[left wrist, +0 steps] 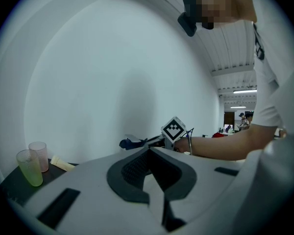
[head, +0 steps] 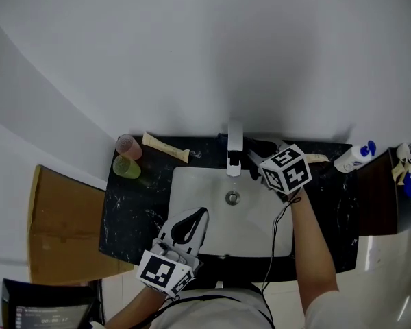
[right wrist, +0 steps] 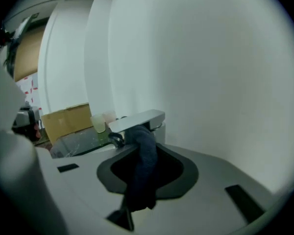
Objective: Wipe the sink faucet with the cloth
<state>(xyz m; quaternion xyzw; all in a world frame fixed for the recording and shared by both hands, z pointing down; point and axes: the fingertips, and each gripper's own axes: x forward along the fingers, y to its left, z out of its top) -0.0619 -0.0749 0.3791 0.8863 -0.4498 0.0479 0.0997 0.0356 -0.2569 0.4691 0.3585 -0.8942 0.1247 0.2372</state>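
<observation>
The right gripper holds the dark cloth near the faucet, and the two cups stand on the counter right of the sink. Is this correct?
Not fully. The head view shows the two cups on the counter left of the sink, not right. The rest is correct: the right gripper holds the dark cloth near the faucet.

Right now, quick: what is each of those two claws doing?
Left gripper: closed, nothing in it.
Right gripper: closed on a dark cloth, right by the faucet.
</observation>
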